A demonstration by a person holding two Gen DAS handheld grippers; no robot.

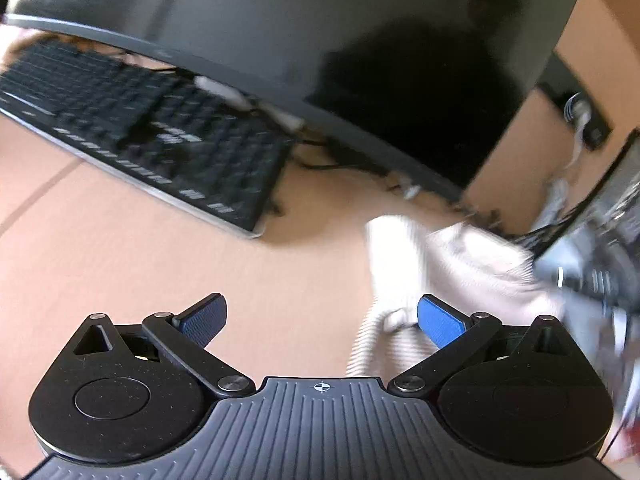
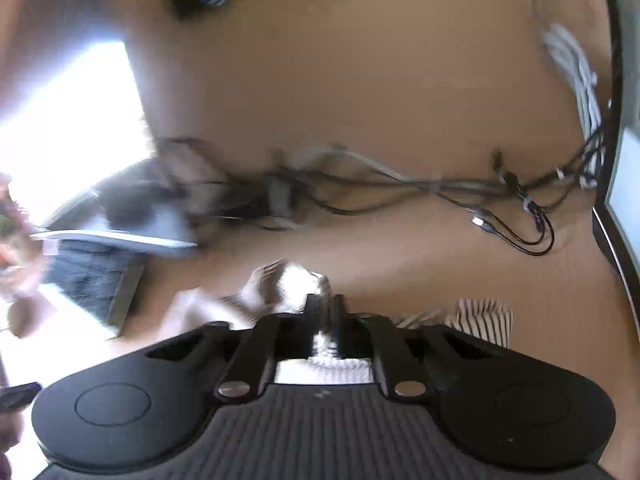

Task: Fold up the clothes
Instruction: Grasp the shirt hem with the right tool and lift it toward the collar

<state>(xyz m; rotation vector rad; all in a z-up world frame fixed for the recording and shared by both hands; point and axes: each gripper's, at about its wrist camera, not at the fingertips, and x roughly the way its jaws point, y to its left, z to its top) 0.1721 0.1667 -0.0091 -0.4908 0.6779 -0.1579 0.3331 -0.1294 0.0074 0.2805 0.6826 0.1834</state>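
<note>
Right tongs (image 2: 324,304) clamped on pale striped garment (image 2: 486,316); left tongs (image 1: 322,320) spread wide, empty, beside it. Cloth soft, light, floppy; pinch edges.

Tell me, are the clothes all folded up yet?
Not yet. Nothing looks folded so far: the pale striped garment is still a rumpled heap on the desk. In hand: the right gripper is pinched shut on a bit of that cloth, while the left gripper is open and holds nothing. Still left: spreading it flat and doing every fold.
</note>
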